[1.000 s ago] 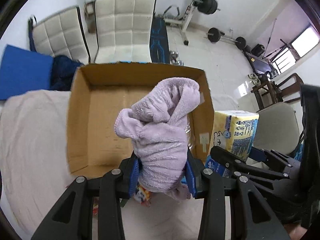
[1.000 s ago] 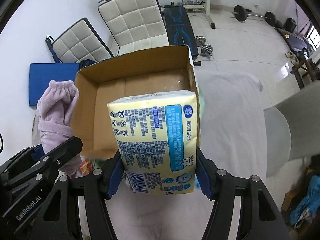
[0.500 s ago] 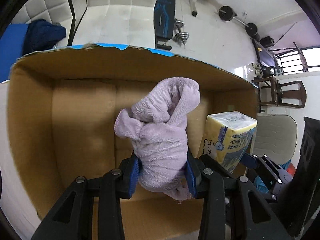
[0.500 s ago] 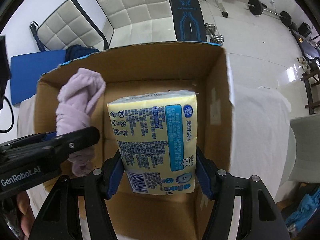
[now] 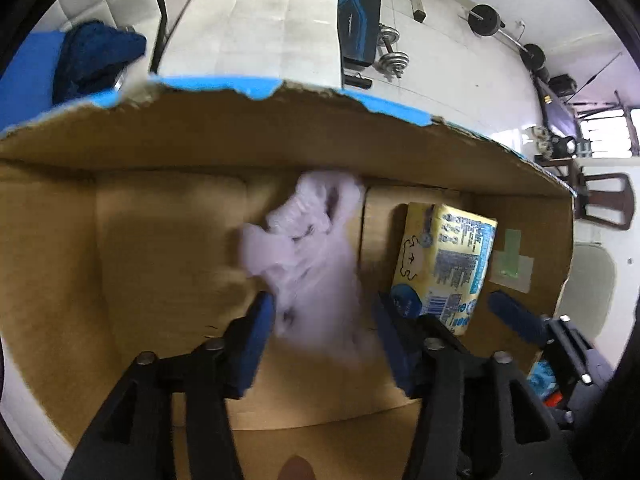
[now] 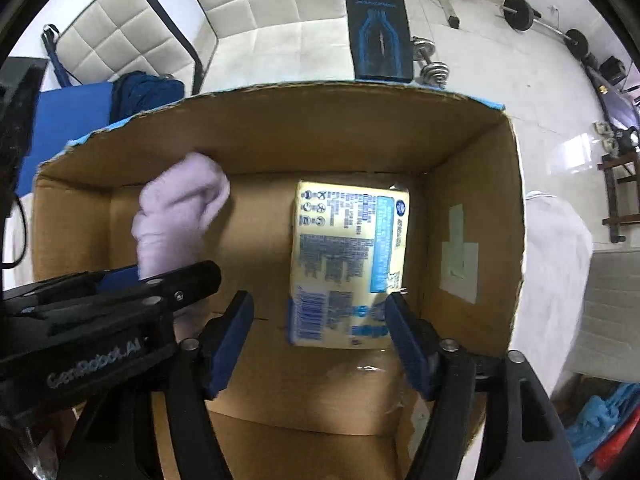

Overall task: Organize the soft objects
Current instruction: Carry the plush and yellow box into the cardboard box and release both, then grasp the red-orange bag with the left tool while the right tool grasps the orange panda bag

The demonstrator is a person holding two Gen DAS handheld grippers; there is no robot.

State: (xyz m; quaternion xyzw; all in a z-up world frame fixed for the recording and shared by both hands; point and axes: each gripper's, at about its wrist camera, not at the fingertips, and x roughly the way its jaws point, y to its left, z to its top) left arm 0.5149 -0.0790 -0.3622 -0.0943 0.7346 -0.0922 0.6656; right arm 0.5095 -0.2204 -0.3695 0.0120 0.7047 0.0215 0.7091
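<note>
A lilac fluffy cloth [image 5: 312, 256] is blurred between my left gripper's [image 5: 322, 320] spread blue fingers, inside the cardboard box [image 5: 256, 140]; it looks released. It also shows in the right wrist view [image 6: 176, 216]. A yellow tissue pack [image 6: 348, 260] lies in the box [image 6: 472, 184] ahead of my right gripper [image 6: 320, 320], whose fingers stand wide apart; the right finger is at the pack's corner. The pack also shows in the left wrist view [image 5: 440, 264], with the right gripper's fingers [image 5: 516, 316] beside it.
The box has a torn blue-taped far rim and green tape on its right wall [image 6: 460, 256]. Behind it stand white quilted chairs [image 6: 248, 4], a blue pad with dark cloth [image 6: 144, 92], and gym weights [image 6: 432, 68]. A white-covered surface [image 6: 556, 248] lies right of the box.
Both grippers moved deeper into the box and opened. The lilac cloth and the tissue pack have left the fingers' grip and dropped toward the box floor.
</note>
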